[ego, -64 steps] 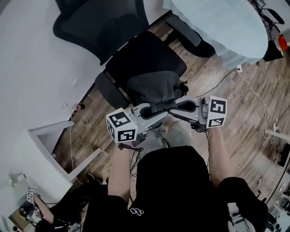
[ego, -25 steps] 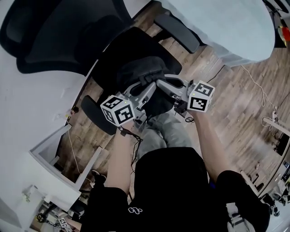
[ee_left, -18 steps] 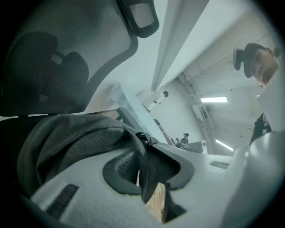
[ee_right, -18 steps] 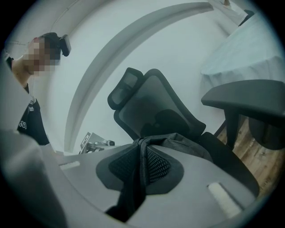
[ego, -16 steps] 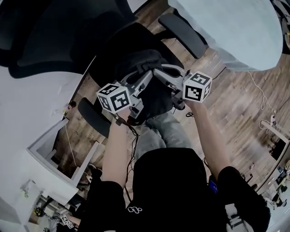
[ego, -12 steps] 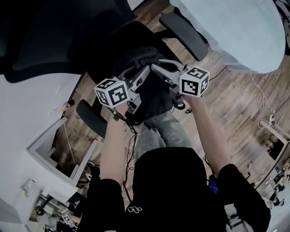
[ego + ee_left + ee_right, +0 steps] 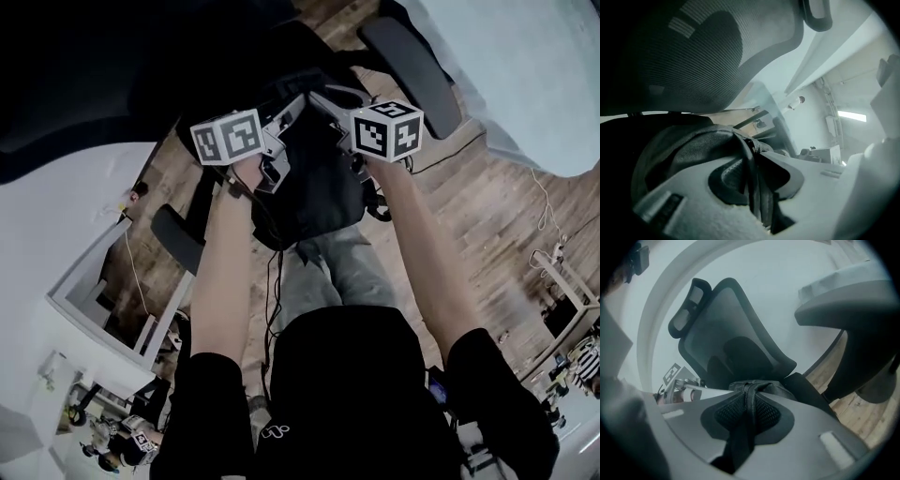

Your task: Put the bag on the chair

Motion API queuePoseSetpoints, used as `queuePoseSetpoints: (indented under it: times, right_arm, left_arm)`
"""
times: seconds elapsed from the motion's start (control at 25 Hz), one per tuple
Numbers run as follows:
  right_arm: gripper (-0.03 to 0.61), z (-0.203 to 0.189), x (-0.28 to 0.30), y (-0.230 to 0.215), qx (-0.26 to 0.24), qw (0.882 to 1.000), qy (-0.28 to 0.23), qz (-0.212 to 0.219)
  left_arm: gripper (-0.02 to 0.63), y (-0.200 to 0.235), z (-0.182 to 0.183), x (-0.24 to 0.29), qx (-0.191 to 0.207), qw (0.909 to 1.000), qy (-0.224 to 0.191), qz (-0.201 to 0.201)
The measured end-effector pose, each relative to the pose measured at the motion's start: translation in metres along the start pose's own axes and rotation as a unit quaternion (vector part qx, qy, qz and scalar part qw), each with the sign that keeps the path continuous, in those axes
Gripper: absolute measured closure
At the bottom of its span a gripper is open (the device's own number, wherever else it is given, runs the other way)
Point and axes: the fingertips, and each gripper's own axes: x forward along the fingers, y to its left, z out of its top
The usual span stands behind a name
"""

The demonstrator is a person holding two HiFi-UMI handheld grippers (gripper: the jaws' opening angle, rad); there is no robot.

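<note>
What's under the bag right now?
The chair seat is under the bag, with an armrest showing beside it. The bag covers most of the seat, so I cannot tell whether it rests there yet.

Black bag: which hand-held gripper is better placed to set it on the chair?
Right, narrowly. Both pinch straps of the black fabric bag by the black mesh office chair, but the right hand-held gripper's jaws have just been opening, the left hand-held gripper's closing.

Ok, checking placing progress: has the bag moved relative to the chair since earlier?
Yes. Against the chair, the bag has moved from its front edge inward, between the armrests, toward the backrest.
</note>
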Motion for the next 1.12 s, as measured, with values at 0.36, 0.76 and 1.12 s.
queuePoseSetpoints:
  times: [0.36, 0.76, 1.12]
  right_arm:
    - [0.495, -0.011, 0.055, -0.028, -0.005, 0.999, 0.038, -0.037]
    - [0.334, -0.012, 0.009, -0.009, 0.011, 0.999, 0.031, -0.042]
    - [0.584, 0.037, -0.073, 0.059, -0.008, 0.993, -0.111, -0.024]
  left_arm:
    - [0.551, 0.058, 0.011, 0.009, -0.04, 0.9988, -0.02, 0.022]
    - [0.446, 0.033, -0.024, -0.041, -0.025, 0.9987, -0.037, 0.026]
    - [0.618, -0.056, 0.008, -0.095, 0.04, 0.9852, -0.163, 0.034]
